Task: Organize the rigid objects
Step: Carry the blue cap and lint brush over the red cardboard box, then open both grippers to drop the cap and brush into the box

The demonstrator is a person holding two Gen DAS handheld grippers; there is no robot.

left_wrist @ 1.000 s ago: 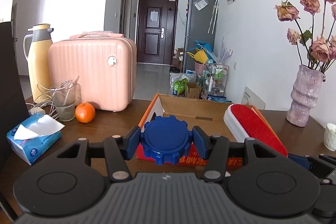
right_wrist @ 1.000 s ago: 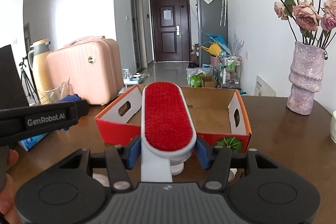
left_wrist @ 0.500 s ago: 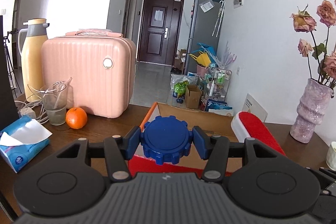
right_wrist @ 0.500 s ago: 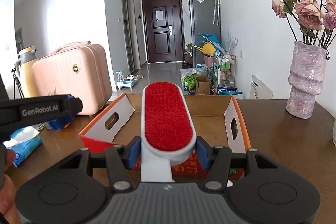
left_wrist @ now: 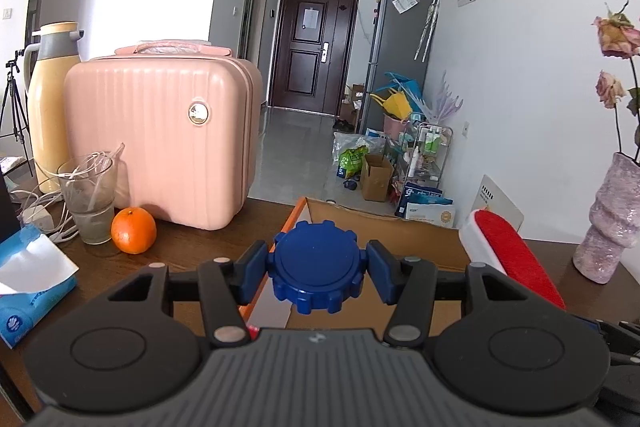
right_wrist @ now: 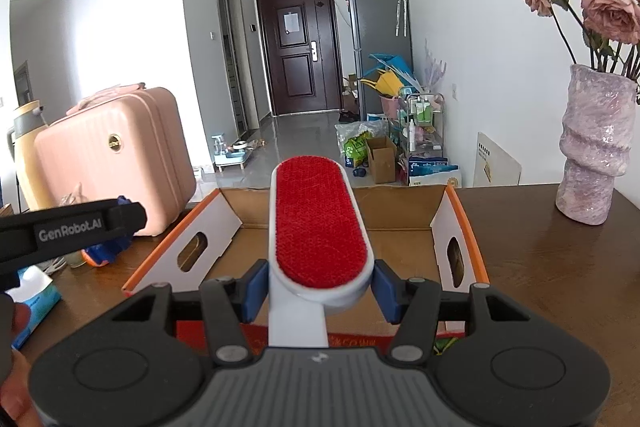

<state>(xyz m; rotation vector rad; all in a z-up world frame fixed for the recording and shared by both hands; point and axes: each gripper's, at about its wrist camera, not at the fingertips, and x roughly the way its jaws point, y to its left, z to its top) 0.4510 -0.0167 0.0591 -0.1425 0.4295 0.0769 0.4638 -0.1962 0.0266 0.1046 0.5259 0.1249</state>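
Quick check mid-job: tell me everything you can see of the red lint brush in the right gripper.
The lint brush has a long oval pad of red, velvety fabric set in a glossy white plastic frame with a flat white handle. The right gripper is shut on it near the pad's base, blue pads pressing both edges. It points forward, red face up, held above the open cardboard box, touching nothing else visible.

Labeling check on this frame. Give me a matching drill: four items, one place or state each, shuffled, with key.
Items:
1. blue cap
2. lint brush
3. orange
4. cardboard box

Places or states:
A. open on the table, nothing visible inside
B. on the table beside the pink suitcase
C. held in the right hand-held gripper
D. held in the left hand-held gripper

Pairs: 1-D, 2-C, 3-B, 4-A
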